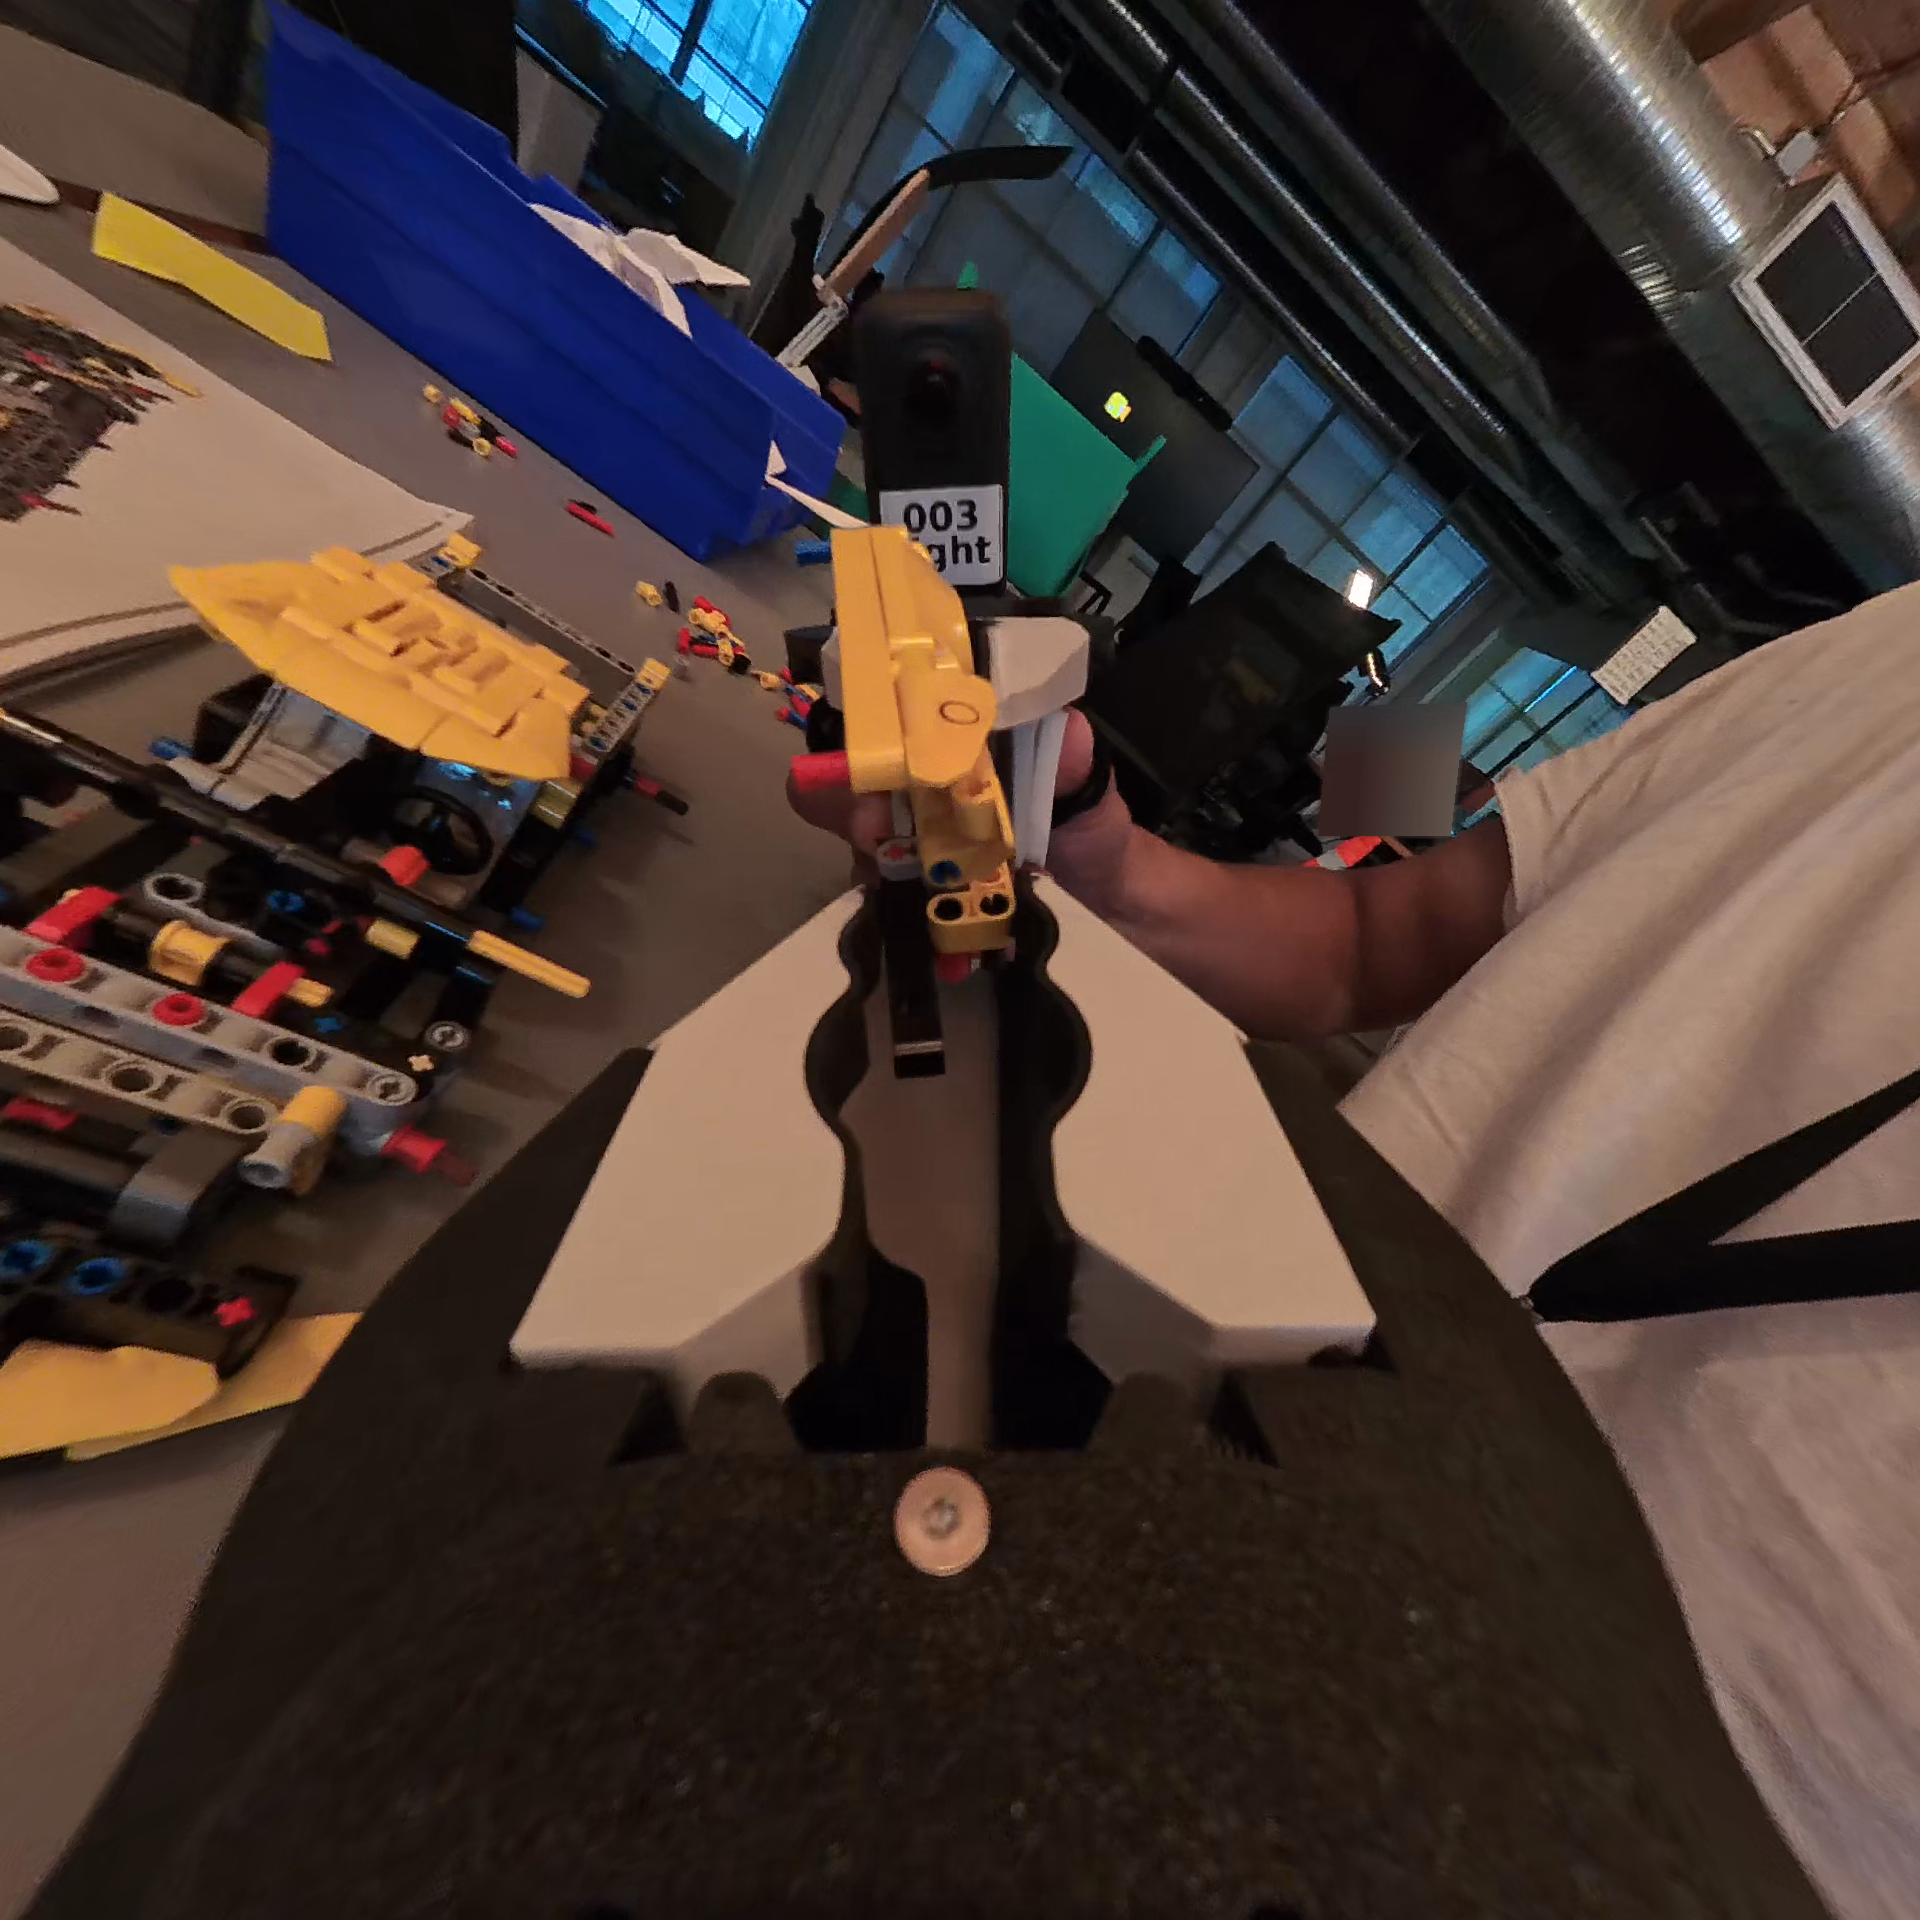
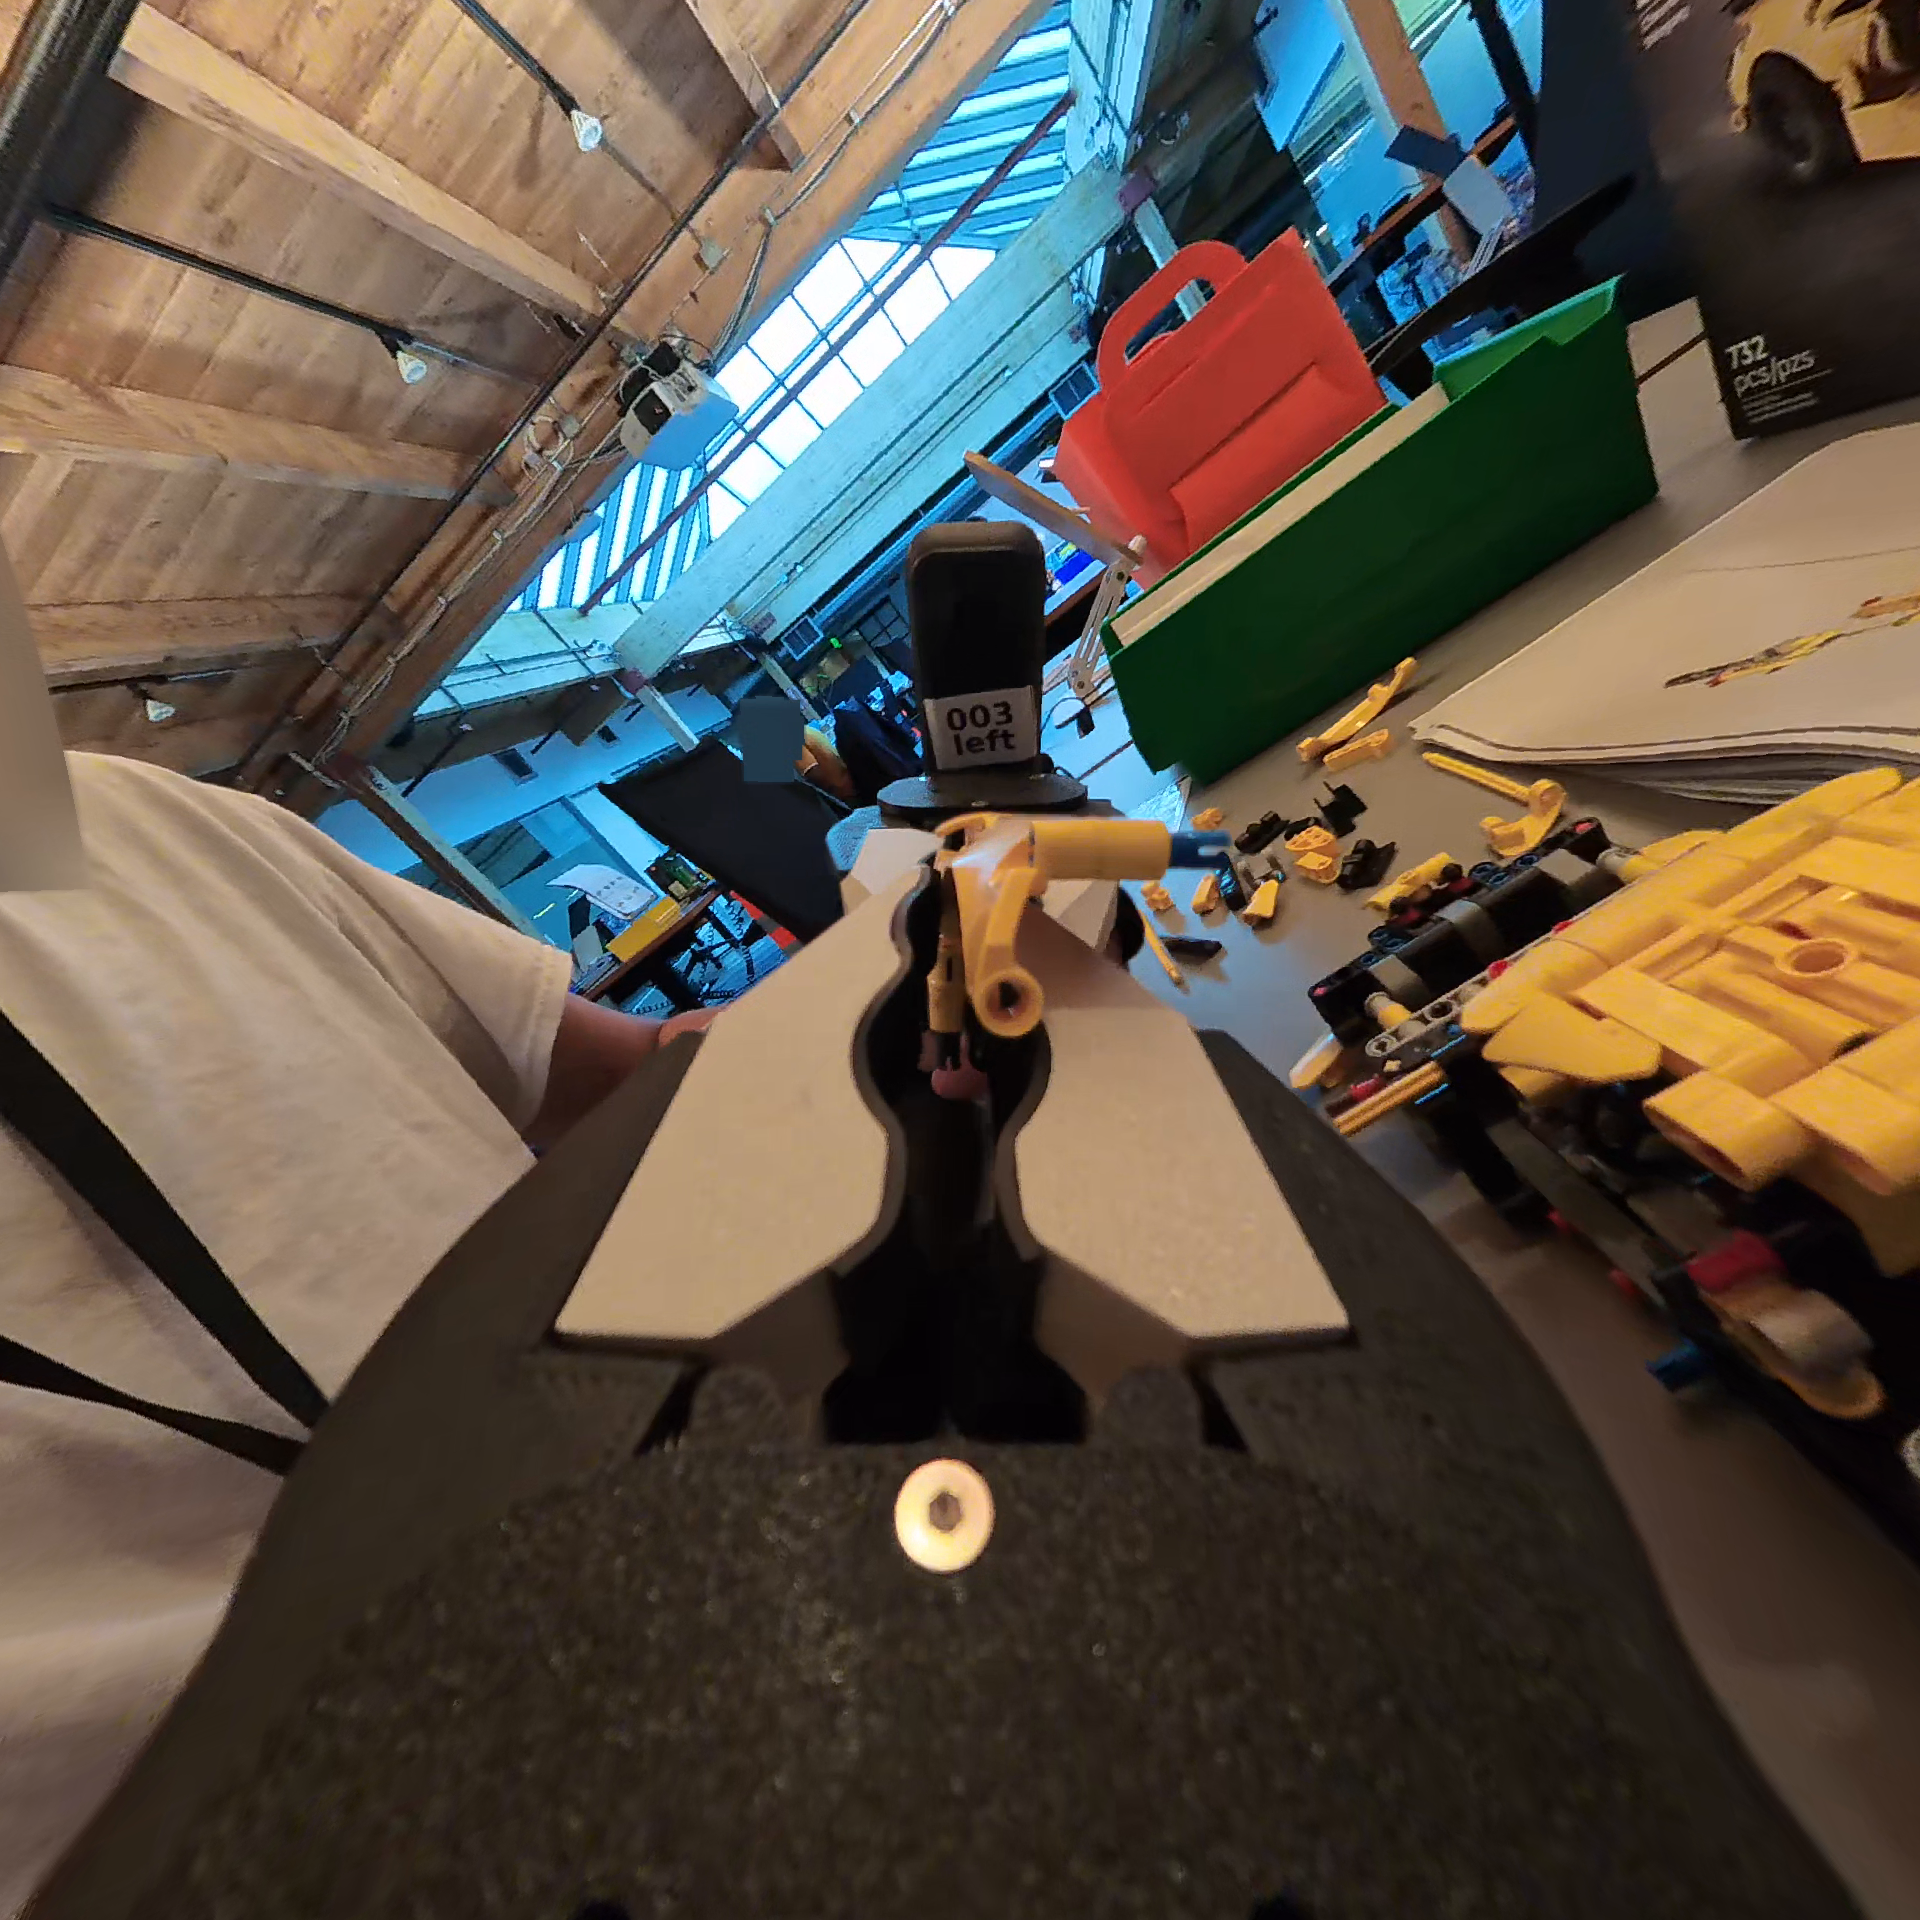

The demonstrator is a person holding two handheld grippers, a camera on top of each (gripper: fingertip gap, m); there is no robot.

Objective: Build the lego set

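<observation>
Two handheld grippers, the left gripper (image 1: 940, 935) and the right gripper (image 2: 961, 935), meet on one small yellow sub-assembly (image 1: 920, 717). One large yellow car model (image 2: 1704, 1029) sits on the one grey table (image 1: 644, 883). Two stacked blue bins (image 1: 520, 312), one green bin (image 2: 1382, 561), one orange bag (image 2: 1226, 395), one instruction booklet (image 2: 1714, 665), one dark product box (image 2: 1787, 208). Loose small pieces (image 1: 717, 634) are too many to count.

Blue bins (image 1: 499, 301) – green bin (image 2: 1382, 582) – orange bag (image 2: 1216, 395).
</observation>
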